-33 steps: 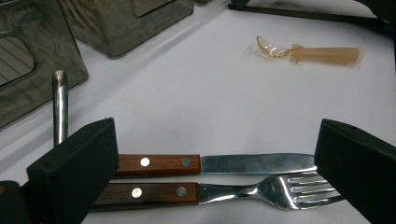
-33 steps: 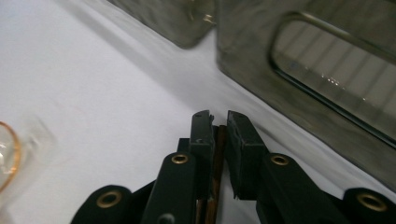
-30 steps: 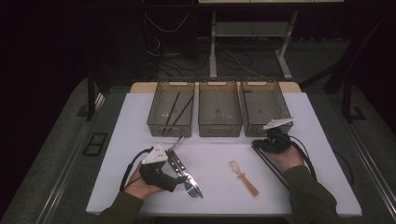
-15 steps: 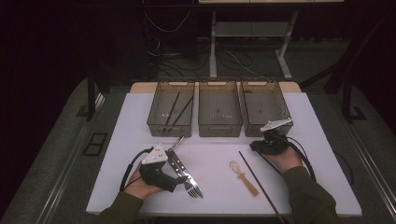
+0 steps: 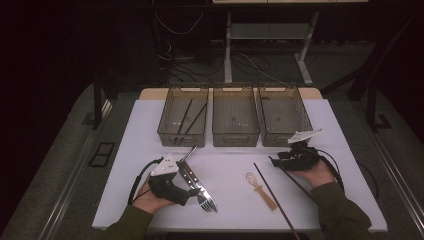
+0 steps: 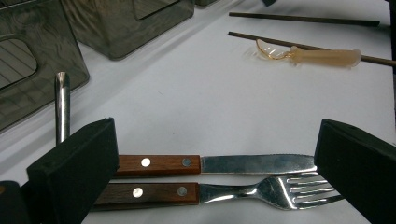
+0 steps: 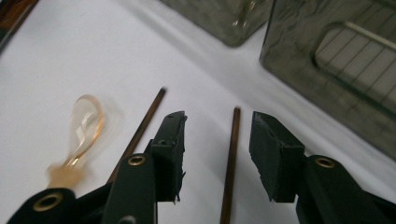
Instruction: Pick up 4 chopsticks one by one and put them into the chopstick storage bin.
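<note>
My left gripper point(image 5: 196, 192) point(image 6: 219, 151) is open, its jaws wide apart on either side of a wood-handled knife point(image 5: 189, 176) point(image 6: 210, 164) and fork point(image 5: 204, 199) point(image 6: 224, 191) lying side by side on the white table. Open too, my right gripper point(image 5: 274, 161) point(image 7: 217, 126) sits low over the table with a dark chopstick point(image 7: 231, 154) lying between its jaws, untouched. A second chopstick point(image 5: 275, 197) point(image 7: 140, 128) lies to that gripper's left, beside a translucent amber spoon point(image 5: 257, 187) point(image 6: 308, 55) point(image 7: 84, 126).
Three smoky translucent bins stand in a row at the back: the left bin point(image 5: 170, 131) holds dark chopsticks; the middle bin point(image 5: 235, 135) and right bin point(image 5: 280, 137) look bare. A metal handle point(image 5: 189, 152) point(image 6: 61, 107) lies before the left bin.
A long dark chopstick has come to lie on the table right of the amber spoon, where none lay a second ago. The right gripper sank slightly toward the table. The left gripper stayed put.
</note>
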`<action>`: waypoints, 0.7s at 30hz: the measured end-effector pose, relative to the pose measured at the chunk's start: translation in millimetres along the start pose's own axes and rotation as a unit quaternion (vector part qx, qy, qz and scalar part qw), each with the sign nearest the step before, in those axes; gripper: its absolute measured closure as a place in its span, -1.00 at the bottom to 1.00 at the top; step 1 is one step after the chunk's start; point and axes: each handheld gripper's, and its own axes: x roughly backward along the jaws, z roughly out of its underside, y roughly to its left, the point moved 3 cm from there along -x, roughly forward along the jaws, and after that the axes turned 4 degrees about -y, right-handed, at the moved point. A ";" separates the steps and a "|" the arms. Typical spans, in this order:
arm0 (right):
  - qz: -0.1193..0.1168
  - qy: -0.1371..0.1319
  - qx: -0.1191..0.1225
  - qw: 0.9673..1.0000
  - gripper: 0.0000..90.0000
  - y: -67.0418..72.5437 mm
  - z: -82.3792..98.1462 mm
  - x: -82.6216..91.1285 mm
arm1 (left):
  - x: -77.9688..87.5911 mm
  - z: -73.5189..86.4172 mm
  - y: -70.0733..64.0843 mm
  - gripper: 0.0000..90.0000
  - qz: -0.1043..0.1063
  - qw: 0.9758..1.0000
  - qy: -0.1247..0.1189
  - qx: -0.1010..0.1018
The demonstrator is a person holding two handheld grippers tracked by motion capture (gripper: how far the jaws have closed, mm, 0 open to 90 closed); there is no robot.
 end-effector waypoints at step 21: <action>0.031 0.038 0.016 0.999 0.49 14.2 79.2 62.0 | 0.5 0.6 -0.1 -1.00 -0.001 1.000 0.002 -0.006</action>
